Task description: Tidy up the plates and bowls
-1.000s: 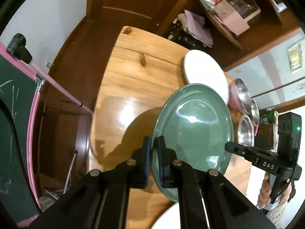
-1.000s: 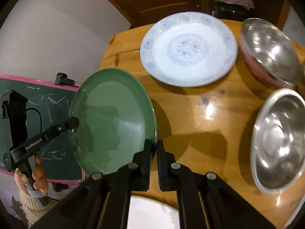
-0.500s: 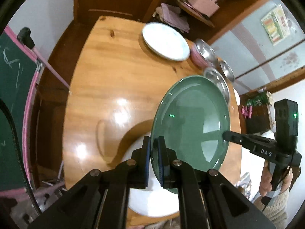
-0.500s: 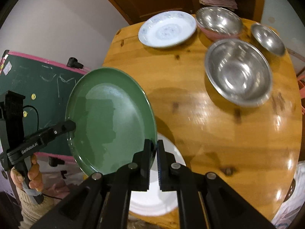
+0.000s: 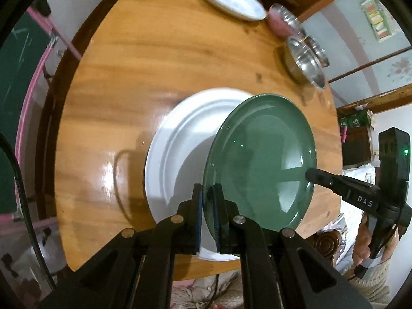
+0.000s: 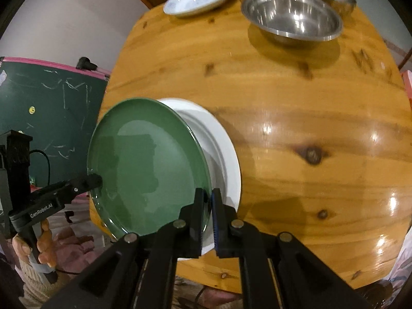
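Round glossy green plate [image 5: 260, 159] held mid-frame, tilted, above large white plate [image 5: 180, 139] on round wooden table [image 5: 123, 59]. Left gripper [image 5: 208, 211] & right gripper [image 6: 208, 215] both clamped on opposite rims, prob. for steady stacking. Steel bowls [image 6: 292, 15] upper right.

Both wrist views close above, facing down, sharing green plate [image 5: 260, 159]
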A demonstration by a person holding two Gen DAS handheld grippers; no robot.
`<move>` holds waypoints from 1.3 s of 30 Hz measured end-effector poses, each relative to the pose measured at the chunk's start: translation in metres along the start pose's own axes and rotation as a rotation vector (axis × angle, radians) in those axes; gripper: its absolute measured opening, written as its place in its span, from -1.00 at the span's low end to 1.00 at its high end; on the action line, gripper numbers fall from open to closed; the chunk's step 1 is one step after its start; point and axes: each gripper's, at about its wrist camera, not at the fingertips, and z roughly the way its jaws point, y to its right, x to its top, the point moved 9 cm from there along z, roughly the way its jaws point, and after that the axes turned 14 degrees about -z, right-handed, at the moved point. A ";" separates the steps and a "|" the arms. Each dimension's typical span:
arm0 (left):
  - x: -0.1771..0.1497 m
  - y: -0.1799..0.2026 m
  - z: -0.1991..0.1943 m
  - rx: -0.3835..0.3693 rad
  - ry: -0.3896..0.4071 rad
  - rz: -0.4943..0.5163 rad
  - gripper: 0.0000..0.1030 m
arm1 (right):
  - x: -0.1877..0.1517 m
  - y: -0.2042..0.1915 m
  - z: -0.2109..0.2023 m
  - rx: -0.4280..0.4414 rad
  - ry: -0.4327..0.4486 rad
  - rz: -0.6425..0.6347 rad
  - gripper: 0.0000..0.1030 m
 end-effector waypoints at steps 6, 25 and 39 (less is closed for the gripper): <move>-0.005 -0.018 0.020 0.023 -0.023 -0.034 -0.88 | -0.011 0.000 0.020 0.014 -0.036 0.020 -0.90; 0.003 -0.037 0.042 0.038 -0.043 -0.068 -0.88 | -0.004 -0.003 0.048 -0.020 -0.077 0.009 -0.89; 0.003 -0.020 0.040 0.042 -0.034 -0.029 -0.26 | -0.005 -0.010 0.049 -0.074 -0.095 -0.050 -0.83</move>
